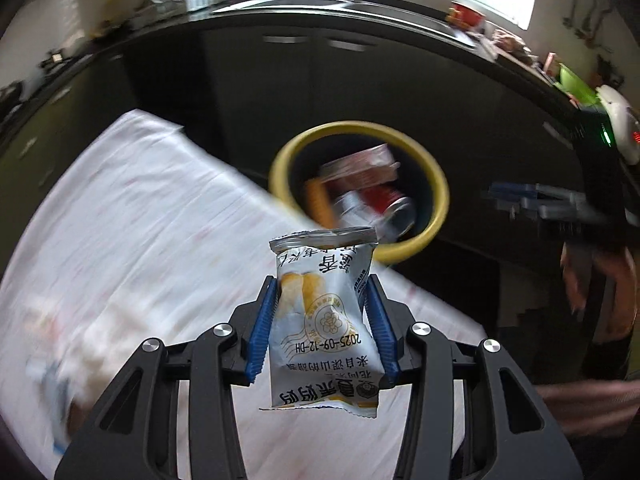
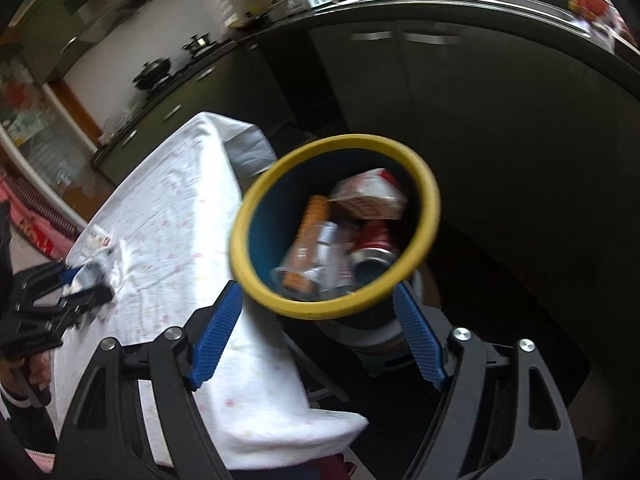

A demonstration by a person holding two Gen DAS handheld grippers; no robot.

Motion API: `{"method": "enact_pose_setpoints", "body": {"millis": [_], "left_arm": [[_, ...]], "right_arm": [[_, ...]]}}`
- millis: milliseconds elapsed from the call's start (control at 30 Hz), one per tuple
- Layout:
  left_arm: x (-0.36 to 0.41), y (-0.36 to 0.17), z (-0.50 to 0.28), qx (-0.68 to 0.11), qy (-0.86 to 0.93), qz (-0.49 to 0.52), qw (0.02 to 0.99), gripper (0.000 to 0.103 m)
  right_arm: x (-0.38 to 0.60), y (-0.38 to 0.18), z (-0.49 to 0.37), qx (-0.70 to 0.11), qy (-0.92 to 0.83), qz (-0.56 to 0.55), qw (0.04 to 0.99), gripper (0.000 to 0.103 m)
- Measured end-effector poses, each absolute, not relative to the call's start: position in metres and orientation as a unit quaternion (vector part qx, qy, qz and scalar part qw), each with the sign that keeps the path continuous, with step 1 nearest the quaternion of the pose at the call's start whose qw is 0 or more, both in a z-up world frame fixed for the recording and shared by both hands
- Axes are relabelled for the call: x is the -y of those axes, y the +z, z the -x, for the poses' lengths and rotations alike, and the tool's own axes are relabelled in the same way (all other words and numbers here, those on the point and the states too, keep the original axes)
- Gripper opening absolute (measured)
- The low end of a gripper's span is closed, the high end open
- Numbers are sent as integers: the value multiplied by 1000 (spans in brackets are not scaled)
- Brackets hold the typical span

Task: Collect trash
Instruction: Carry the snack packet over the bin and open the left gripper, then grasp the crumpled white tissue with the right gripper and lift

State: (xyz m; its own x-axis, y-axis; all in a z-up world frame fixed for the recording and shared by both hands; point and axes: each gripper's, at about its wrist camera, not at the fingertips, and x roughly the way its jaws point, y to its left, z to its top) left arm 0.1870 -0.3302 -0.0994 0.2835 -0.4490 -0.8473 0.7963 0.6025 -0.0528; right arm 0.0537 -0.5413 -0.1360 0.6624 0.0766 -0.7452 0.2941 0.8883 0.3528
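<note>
Left hand-held gripper [image 1: 322, 320], blue pads clamped on a white snack packet [image 1: 324, 320], held above the cloth-covered worktop [image 1: 140, 240] near the yellow-rimmed bin [image 1: 436, 184]. Right hand-held gripper [image 2: 318, 332], jaws wide apart and holding nothing, faces the bin, which contains a red can [image 2: 374, 246] and wrappers.

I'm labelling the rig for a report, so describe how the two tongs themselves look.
Both the left tongs and right tongs look alike: black frames with cut-out openings, round silver bolts at the joints, and two fingers faced with ribbed blue pads. No cables or markings show. The person's sleeves are too blurred to describe.
</note>
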Motion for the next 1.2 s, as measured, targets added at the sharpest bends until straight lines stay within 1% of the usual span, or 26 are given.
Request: {"method": "enact_pose_setpoints", "body": {"millis": [200, 300, 333, 367, 433, 500, 567, 700, 767, 933, 1033, 1200], "left_arm": [[419, -120, -225, -456, -404, -207, 766, 45], [449, -139, -244, -466, -391, -213, 765, 45], [456, -144, -250, -467, -385, -215, 767, 47], [463, -149, -256, -467, -377, -218, 770, 56], [468, -155, -264, -461, -363, -217, 780, 68], [465, -153, -267, -452, -351, -212, 792, 69], [453, -144, -262, -448, -363, -191, 794, 74], [415, -116, -237, -420, -363, -179, 812, 77], [387, -101, -216, -400, -362, -173, 824, 80], [302, -73, -166, -378, -347, -133, 848, 86], [253, -69, -145, -368, -319, -127, 864, 87], [167, -74, -125, -366, -221, -121, 896, 89]], "right_arm": [[567, -143, -38, -403, -86, -249, 877, 74], [571, -147, -37, -403, -88, -255, 874, 74], [572, -147, -38, -404, -88, -256, 874, 75], [572, -147, -38, -404, -88, -256, 874, 75], [573, -147, -38, -403, -88, -257, 874, 75], [571, -146, -38, -403, -88, -255, 874, 75], [570, -146, -39, -403, -90, -252, 875, 75], [564, -148, -44, -406, -83, -249, 875, 75], [558, -149, -47, -409, -76, -246, 875, 75], [538, -149, -59, -417, -57, -235, 876, 75], [522, -148, -69, -420, -41, -225, 878, 75], [481, -142, -90, -428, -2, -200, 881, 75]]}}
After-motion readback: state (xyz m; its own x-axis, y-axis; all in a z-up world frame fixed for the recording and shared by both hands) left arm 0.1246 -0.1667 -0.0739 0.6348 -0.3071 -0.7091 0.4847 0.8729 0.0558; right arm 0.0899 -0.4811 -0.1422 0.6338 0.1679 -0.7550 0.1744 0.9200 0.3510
